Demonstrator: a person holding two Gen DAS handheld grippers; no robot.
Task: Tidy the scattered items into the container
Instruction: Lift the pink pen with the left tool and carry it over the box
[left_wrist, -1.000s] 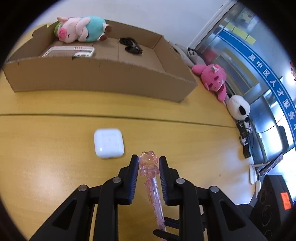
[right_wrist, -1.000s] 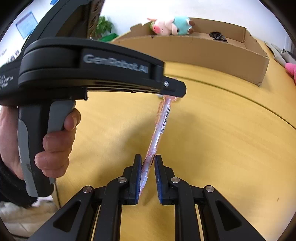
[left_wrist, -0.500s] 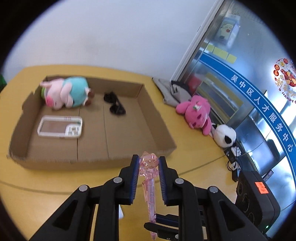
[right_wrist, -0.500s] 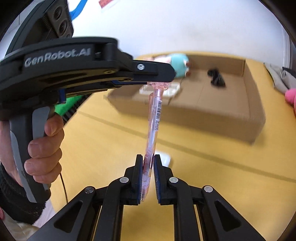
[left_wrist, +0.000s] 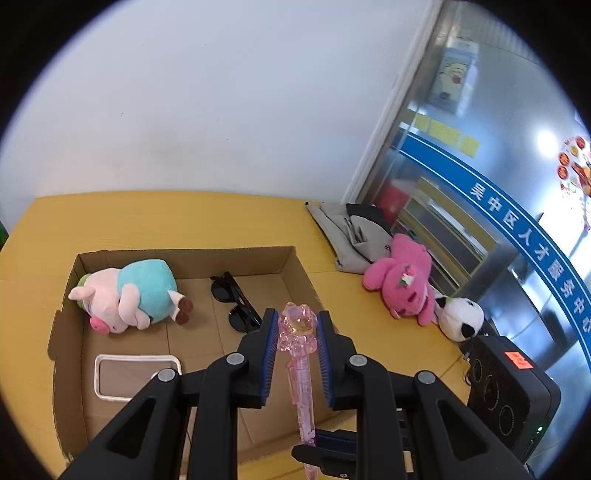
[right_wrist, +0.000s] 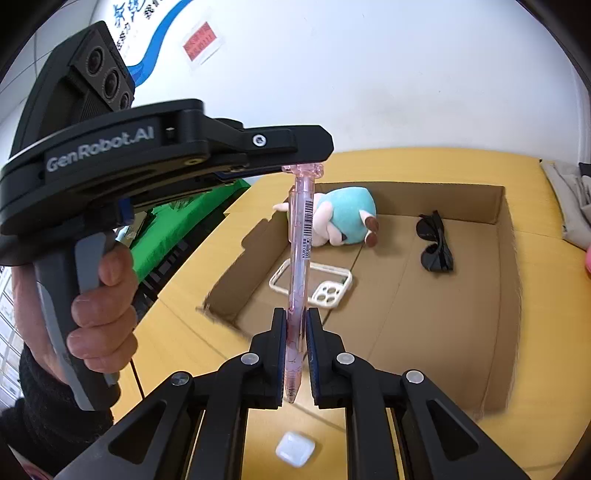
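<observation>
A pink translucent pen (left_wrist: 301, 373) with a bear-shaped top is held by both grippers in the air above the open cardboard box (left_wrist: 291, 258). My left gripper (left_wrist: 295, 325) is shut on the pen's bear top. My right gripper (right_wrist: 296, 325) is shut on the pen's (right_wrist: 301, 236) lower tip end. The box (right_wrist: 506, 266) holds a pig plush (left_wrist: 129, 295), black sunglasses (left_wrist: 236, 302) and a white phone case (left_wrist: 133, 376). A white earbuds case (right_wrist: 295, 448) lies on the yellow table in front of the box.
A pink plush (left_wrist: 402, 291), a panda plush (left_wrist: 460, 319) and grey cloth (left_wrist: 347, 236) lie on the table right of the box. A black device (left_wrist: 509, 391) stands at the right edge. The white wall is behind the table.
Both grippers have lifted the pen together from near the table and carried it forward over the box. The earbuds case stays on the table, now below and behind.
</observation>
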